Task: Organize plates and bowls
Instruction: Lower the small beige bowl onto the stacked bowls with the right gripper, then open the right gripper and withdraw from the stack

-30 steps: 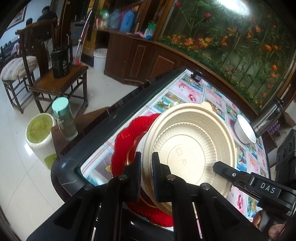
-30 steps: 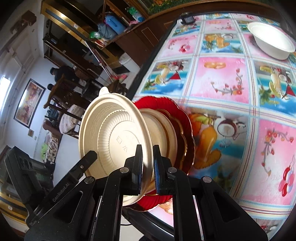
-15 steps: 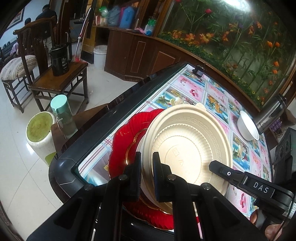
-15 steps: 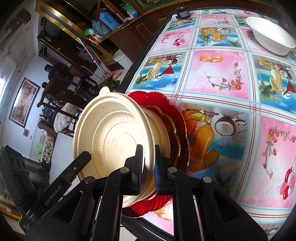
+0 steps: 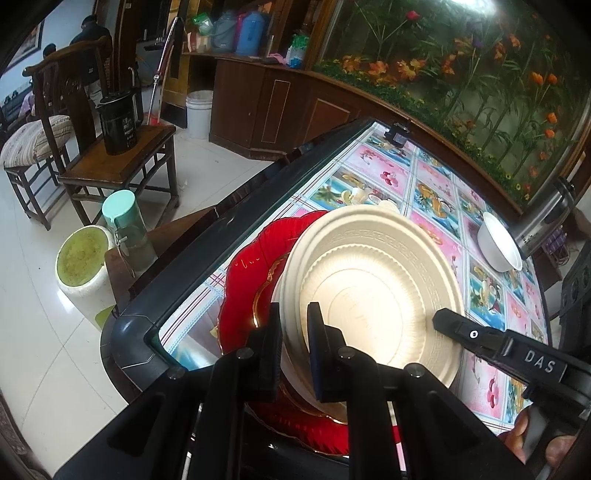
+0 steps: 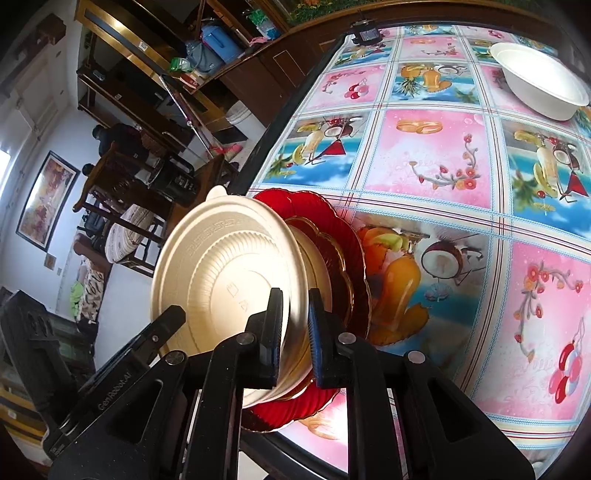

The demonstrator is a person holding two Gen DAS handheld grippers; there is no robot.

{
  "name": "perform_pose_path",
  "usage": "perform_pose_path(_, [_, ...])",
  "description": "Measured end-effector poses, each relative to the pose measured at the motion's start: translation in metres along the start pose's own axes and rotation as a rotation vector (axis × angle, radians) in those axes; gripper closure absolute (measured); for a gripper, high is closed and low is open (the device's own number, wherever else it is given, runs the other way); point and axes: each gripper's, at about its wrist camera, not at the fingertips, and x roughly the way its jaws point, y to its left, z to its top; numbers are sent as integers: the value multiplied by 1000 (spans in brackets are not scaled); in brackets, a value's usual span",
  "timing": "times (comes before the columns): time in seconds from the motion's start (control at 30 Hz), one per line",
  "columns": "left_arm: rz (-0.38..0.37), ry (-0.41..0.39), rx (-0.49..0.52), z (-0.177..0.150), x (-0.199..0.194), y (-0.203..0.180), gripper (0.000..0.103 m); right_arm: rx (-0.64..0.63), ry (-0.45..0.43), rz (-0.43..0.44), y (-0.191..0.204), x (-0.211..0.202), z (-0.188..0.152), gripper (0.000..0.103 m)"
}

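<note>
Here, left wrist view: the left hand-held gripper (image 5: 293, 349) clamps the beige plate's (image 5: 376, 291) rim above the red plate (image 5: 247, 266) at the bench (image 5: 436, 184) corner. Right wrist view: the right hand-held gripper (image 6: 295, 341) pinches the opposite rim, probably steadying the stacking; a white bowl (image 6: 539, 79) waits well apart.

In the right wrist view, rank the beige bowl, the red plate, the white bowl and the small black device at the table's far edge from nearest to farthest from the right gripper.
1. Beige bowl: its rim is between the right gripper fingers.
2. Red plate: directly under the beige bowl, near table corner.
3. White bowl: far right of the table.
4. Small black device: at the far table edge, top centre.
</note>
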Motion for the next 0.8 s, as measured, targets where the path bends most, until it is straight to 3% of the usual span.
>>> perform_pose_path(0.1, [0, 0, 2, 0, 0, 0, 90, 17, -17, -3, -6, -5, 1, 77])
perform_pose_path(0.2, [1, 0, 4, -1, -1, -1, 89, 44, -43, 22, -12, -10, 2, 76])
perform_pose_path(0.33, [-3, 2, 2, -1, -1, -2, 89, 52, -154, 38, -10, -22, 7, 76])
perform_pose_path(0.43, [-4, 3, 0, -1, -1, -1, 89, 48, -207, 34, -7, -21, 14, 62])
perform_pose_path(0.8, [-14, -9, 19, -1, -9, -4, 88, 26, -193, -3, -1, 3, 19, 62])
